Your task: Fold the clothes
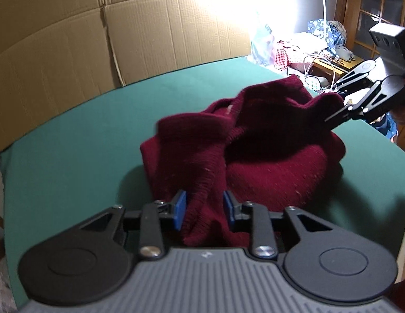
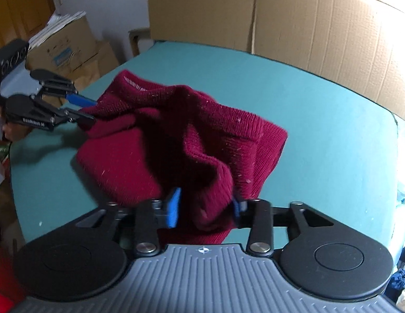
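Observation:
A dark red knitted sweater [image 1: 267, 151] lies bunched in a heap on the green table [image 1: 71, 156]. In the left wrist view a fold of it runs between the blue pads [image 1: 180, 208] of my left gripper [image 1: 204, 208]. From the right wrist view the left gripper [image 2: 88, 109] has its jaws parted, the upper pad clear of the cloth. My right gripper [image 2: 205, 207] has another fold of the sweater [image 2: 150, 140] loose between its spread pads. Its black fingers also show at the sweater's far right corner [image 1: 331, 105]. Both grippers are open.
Large cardboard sheets [image 1: 124, 39] stand along the table's far edge. Boxes [image 2: 71, 49] are stacked beyond the table's left side in the right wrist view. Past the far right corner are cluttered cloth, cables and a small wooden stand [image 1: 327, 62]. A hand [image 2: 9, 130] holds the left gripper.

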Tool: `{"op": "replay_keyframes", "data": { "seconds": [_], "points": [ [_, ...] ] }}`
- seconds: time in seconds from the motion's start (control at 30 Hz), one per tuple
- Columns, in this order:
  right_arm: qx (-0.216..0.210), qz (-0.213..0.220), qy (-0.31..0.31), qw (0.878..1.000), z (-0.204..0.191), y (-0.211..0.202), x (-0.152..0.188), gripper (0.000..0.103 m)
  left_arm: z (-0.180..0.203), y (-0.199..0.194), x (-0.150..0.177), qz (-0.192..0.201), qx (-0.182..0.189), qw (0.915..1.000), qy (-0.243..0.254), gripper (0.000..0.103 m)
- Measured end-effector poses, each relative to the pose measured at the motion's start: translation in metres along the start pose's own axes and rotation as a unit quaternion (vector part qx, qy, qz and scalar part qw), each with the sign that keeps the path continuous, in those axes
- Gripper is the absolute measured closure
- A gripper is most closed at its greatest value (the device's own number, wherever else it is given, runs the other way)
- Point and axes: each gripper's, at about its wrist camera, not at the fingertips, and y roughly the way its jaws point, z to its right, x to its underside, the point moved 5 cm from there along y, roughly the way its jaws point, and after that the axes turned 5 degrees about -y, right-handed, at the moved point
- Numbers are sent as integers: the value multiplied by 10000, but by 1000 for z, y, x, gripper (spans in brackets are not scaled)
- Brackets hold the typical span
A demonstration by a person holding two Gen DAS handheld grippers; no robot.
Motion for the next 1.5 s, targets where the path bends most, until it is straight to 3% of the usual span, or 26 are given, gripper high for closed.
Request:
{"op": "replay_keyframes", "data": {
  "seconds": [0.07,0.13,0.23,0.33,0.4,0.47,0.5,0.53,0.57,0.6,0.63,0.7,0.8,0.93,1.03,1.1,1.2,1.3,1.37,1.4,1.5],
  "points": [
    [19,162,51,9999,3,-12,-6,60,0,-13,-1,75,-83,9999,55,64],
    [-32,551,291,9981,10,-32,-17,58,-3,-26,-8,291,-212,9993,85,51],
    [27,904,445,9949,18,-39,-36,47,-1,-30,-18,478,-360,9980,186,50],
    [231,640,220,9974,15,-11,-47,46,17,-15,-22,412,-196,9983,361,49],
    [489,488,99,9976,12,8,-50,48,29,-3,-21,392,-145,9979,490,43],
    [519,560,227,9968,13,22,-54,50,38,12,-23,370,-216,9974,584,42],
    [471,556,289,9969,14,29,-56,58,42,18,-23,328,-219,9974,603,42],
    [441,528,259,9973,12,32,-58,73,44,25,-23,259,-210,9975,622,42],
    [412,501,230,9976,10,36,-59,82,46,30,-22,127,-171,9977,641,43],
    [385,487,171,9979,7,38,-61,92,47,36,-20,-4,-133,9977,661,56],
    [345,512,55,9981,3,35,-62,93,49,41,-18,-135,-94,9975,681,72],
    [200,604,-156,9979,-8,18,-63,94,46,41,-17,-238,47,9983,538,79],
    [144,554,-619,9964,-19,1,-61,93,39,21,-16,-102,237,9990,362,82],
    [75,-28,-1286,9917,-23,5,-41,93,43,2,-8,-44,455,9980,441,81],
    [123,-465,-1691,9844,-31,23,-23,92,50,13,10,-395,501,9965,532,80],
    [175,-537,-1810,9819,-35,30,-17,90,53,19,20,-627,433,9951,630,80],
    [61,-417,-1622,9859,-36,20,-24,86,60,0,13,-361,460,9956,735,79],
    [-105,102,-1284,9916,-37,-10,-30,84,72,-18,-8,141,488,9939,975,60],
    [-28,429,-1176,9921,-44,-16,-41,72,81,-16,-20,324,491,9914,1172,57],
    [6,535,-1177,9916,-48,-15,-46,62,86,-5,-22,250,473,9901,1294,57],
    [-4,552,-1380,9889,-64,1,-50,60,98,27,-20,-31,460,9856,1624,58]
  ]
}}
